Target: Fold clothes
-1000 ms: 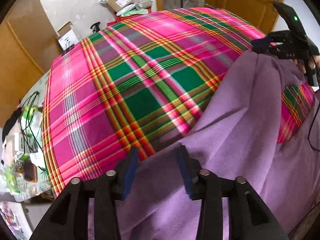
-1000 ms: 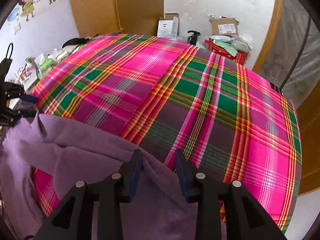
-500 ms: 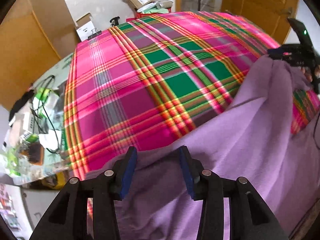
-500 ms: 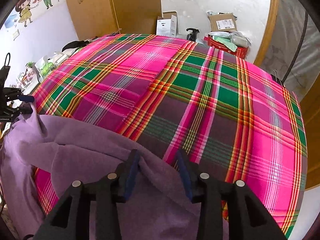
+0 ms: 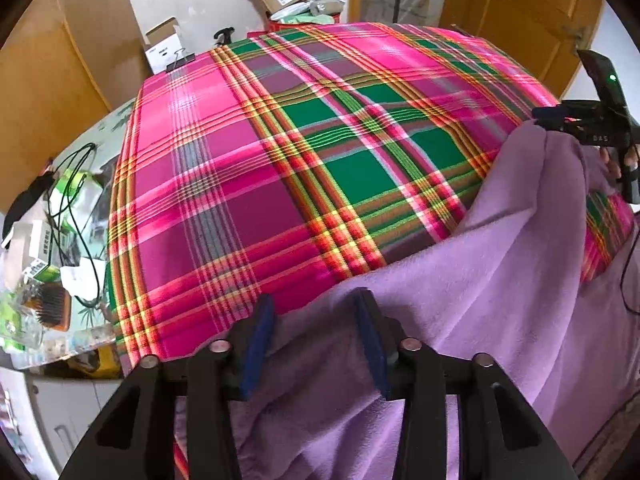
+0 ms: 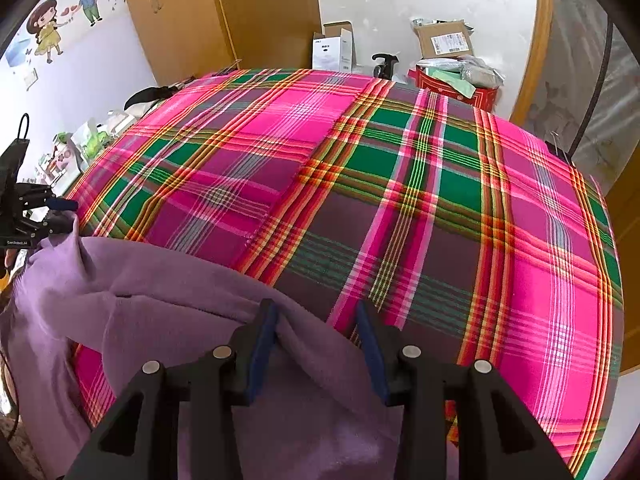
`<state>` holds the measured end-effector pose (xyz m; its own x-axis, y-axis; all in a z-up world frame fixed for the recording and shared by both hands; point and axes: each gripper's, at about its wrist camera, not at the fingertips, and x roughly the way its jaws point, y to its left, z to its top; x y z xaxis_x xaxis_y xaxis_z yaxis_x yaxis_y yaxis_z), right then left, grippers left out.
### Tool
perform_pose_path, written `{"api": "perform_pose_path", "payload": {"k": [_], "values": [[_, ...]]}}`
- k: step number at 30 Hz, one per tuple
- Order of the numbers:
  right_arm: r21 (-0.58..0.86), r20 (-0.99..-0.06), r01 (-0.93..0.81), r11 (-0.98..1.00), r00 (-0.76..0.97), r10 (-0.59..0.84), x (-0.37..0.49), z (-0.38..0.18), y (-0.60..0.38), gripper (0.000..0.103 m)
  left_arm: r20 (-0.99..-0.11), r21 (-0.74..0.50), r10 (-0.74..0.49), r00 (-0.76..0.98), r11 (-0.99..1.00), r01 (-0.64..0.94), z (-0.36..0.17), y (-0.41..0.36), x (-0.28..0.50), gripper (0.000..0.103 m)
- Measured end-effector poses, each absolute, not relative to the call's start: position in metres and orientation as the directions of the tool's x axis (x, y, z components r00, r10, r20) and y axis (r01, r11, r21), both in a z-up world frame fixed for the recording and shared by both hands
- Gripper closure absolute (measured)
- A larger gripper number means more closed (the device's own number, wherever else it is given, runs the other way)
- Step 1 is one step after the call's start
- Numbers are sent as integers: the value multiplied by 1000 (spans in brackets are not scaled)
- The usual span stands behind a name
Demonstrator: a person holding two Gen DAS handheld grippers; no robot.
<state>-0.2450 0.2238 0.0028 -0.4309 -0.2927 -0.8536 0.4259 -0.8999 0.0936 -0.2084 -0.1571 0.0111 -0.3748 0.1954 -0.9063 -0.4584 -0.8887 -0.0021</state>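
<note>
Your left gripper (image 5: pixel 314 332) jaws are closing around the soft purple fleece garment (image 5: pixel 500 280), not yet pressing; your right gripper (image 6: pixel 316 334) jaws stand parted over its edge. The garment drapes across the pink-and-green plaid bed cover (image 6: pixel 360 184).

My left gripper (image 5: pixel 314 330) is black with dark blue pads, and so is my right gripper (image 6: pixel 316 330). Between them lies a plain lilac-purple garment (image 5: pixel 500 280), soft and unpatterned. Under it, the surface wears a plaid cloth (image 5: pixel 248 168) of hot pink, emerald green and dull plum, crossed by orange, yellow and white stripes. Beyond stand honey-orange wooden doors (image 6: pixel 260 12), a white wall, a brown cardboard box (image 6: pixel 444 42) and a red box (image 6: pixel 460 90). A cartoon sticker (image 6: pixel 64 12) shows two figures in yellow, blue and green.
</note>
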Motion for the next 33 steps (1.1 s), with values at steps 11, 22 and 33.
{"api": "perform_pose_path", "payload": {"k": [11, 22, 33], "values": [[121, -854, 433, -893, -414, -316, -243, 6, 217, 83, -877, 2, 207, -434, -900, -435, 20, -159, -205, 100], [20, -811, 432, -902, -520, -267, -246, 24, 199, 97, -830, -8, 158, -535, -962, -272, 34, -189, -220, 101], [-106, -779, 389, -915, -604, -167, -291, 40, 173, 103, -846, 14, 81, -527, -985, -173, 20, -203, -235, 102]]}}
